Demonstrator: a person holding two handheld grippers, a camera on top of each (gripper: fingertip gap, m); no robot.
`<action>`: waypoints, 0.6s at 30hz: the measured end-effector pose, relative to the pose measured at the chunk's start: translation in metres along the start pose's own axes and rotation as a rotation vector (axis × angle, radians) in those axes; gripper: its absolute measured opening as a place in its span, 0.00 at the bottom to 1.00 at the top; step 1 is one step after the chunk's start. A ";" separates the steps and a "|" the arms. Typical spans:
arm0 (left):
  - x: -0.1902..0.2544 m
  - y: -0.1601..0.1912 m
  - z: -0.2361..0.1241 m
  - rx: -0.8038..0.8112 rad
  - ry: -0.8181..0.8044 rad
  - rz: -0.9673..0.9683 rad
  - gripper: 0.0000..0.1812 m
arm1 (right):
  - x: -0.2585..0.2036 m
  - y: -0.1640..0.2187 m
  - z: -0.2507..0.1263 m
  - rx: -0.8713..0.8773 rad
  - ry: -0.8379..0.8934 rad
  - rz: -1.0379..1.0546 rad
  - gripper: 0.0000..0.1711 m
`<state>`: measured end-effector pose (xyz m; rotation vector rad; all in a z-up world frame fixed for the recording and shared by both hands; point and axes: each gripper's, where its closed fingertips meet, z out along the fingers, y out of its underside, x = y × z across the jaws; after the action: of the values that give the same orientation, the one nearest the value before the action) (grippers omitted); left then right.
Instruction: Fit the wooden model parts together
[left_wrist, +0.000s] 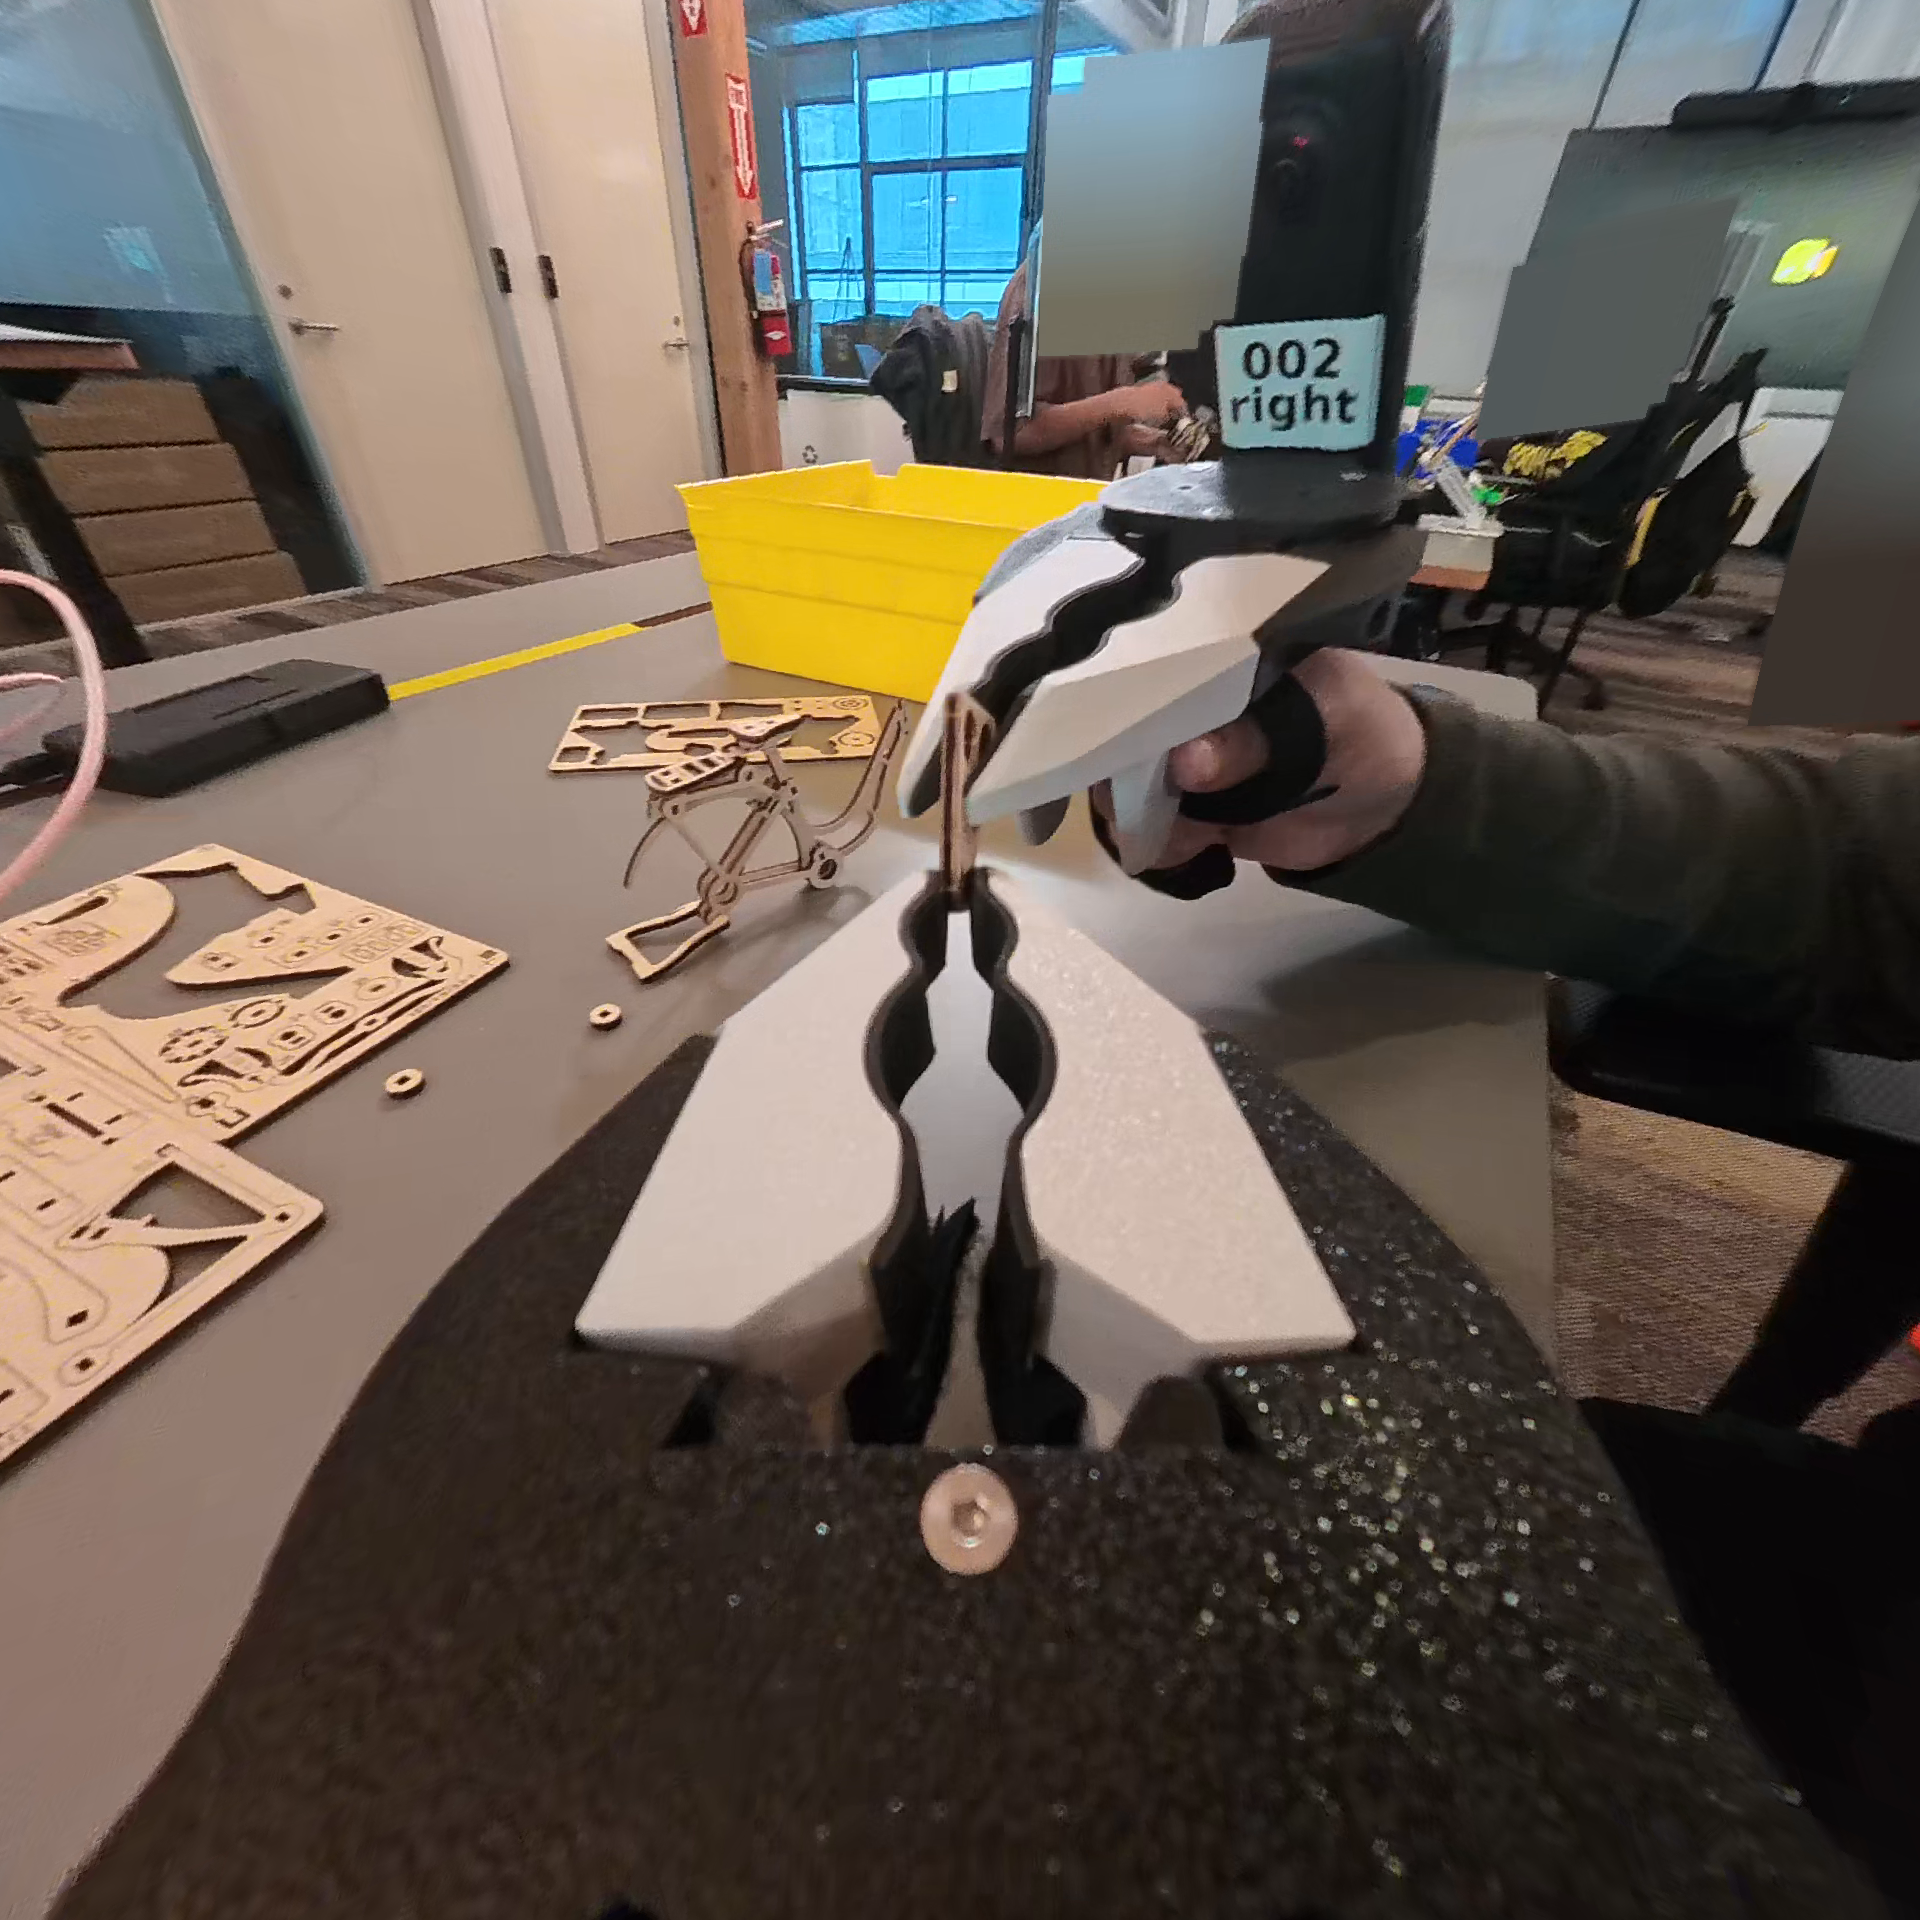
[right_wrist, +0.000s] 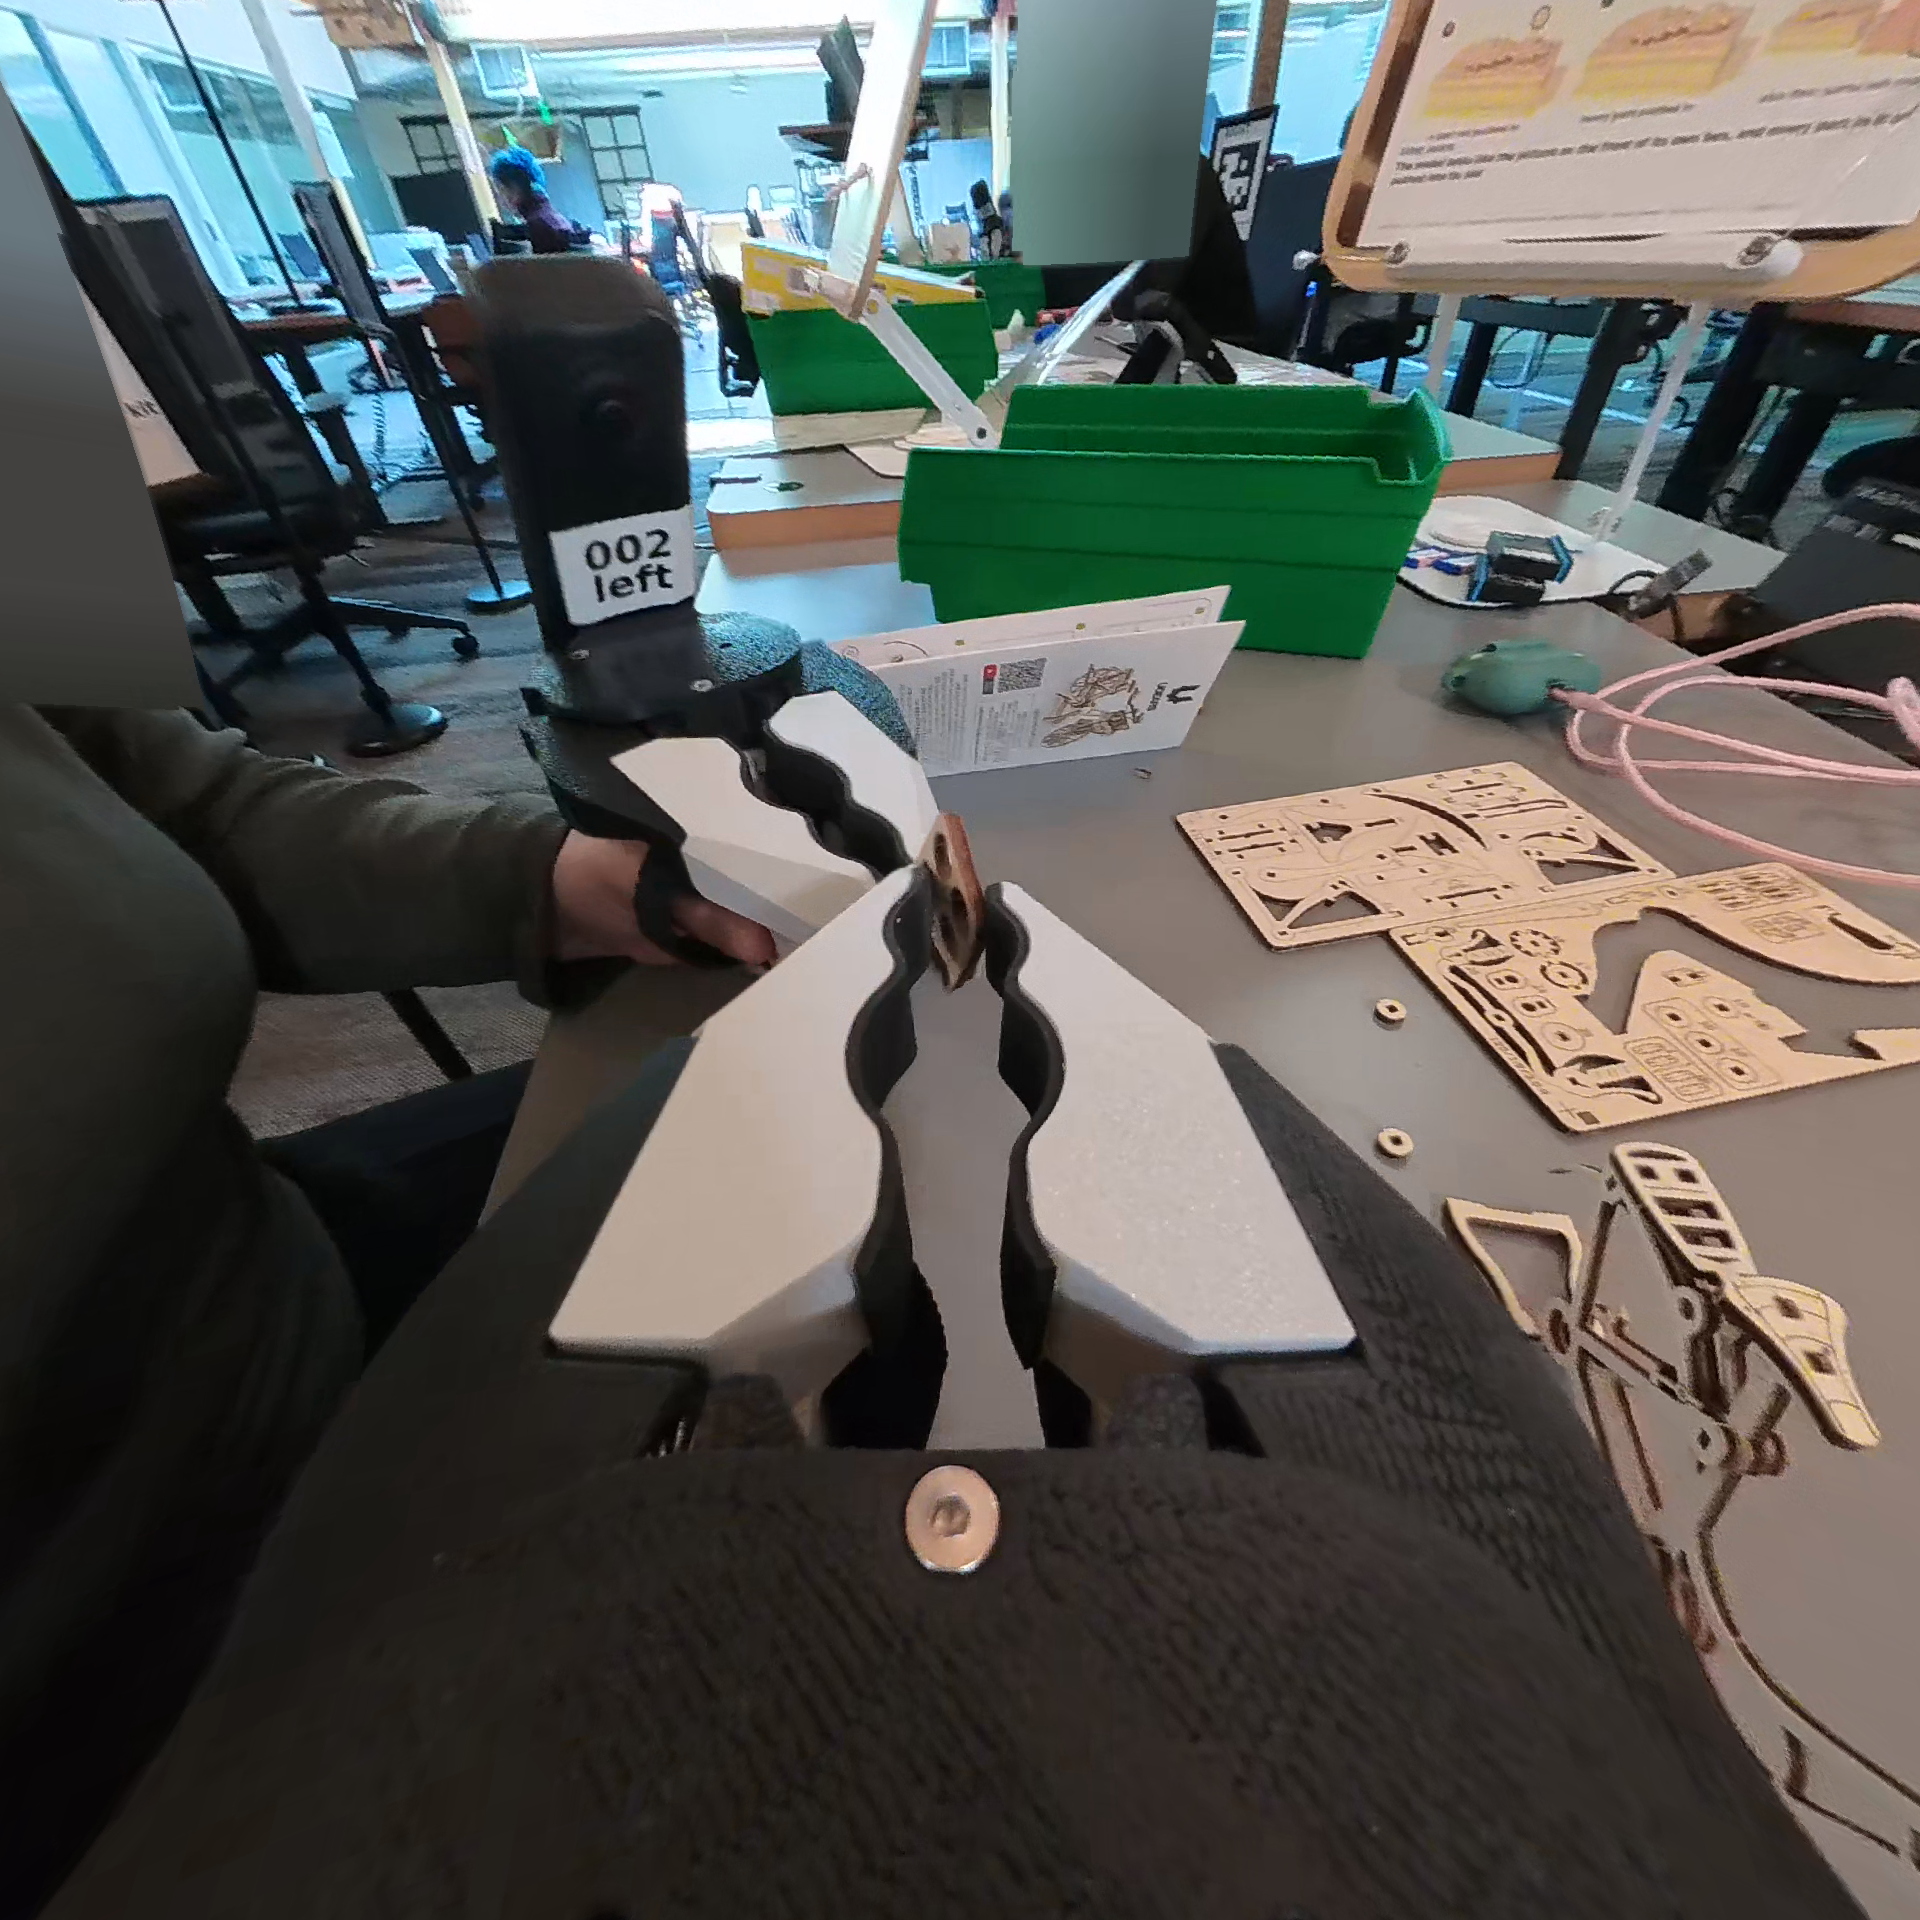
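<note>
A small flat wooden part with holes is pinched between both grippers above the grey table. My left gripper is shut on its lower edge. My right gripper comes in from the right and is shut on its upper end. In the right wrist view the same part sits in my right gripper, with the left gripper meeting it from the left. A partly built wooden bicycle model stands on the table behind; it also shows in the right wrist view.
Laser-cut wooden sheets lie on the table, with small wooden rings beside them. A yellow bin, a green bin, a folded leaflet, a black box and a pink cable stand around. Left and right tips are no more than a few centimetres apart.
</note>
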<state>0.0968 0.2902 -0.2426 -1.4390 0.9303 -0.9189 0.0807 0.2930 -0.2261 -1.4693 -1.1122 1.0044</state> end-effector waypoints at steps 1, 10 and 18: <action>-0.001 0.001 0.000 -0.009 -0.013 0.013 0.01 | 0.001 0.001 0.000 -0.005 0.009 -0.003 0.05; -0.008 0.002 -0.001 -0.019 -0.075 0.053 0.02 | 0.004 0.001 0.004 -0.008 0.073 -0.023 0.05; 0.002 0.000 -0.003 0.001 0.014 0.041 0.01 | -0.004 -0.001 0.001 0.009 -0.026 -0.035 0.05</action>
<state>0.0950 0.2877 -0.2424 -1.4093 0.9659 -0.8997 0.0787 0.2892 -0.2253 -1.4292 -1.1464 1.0053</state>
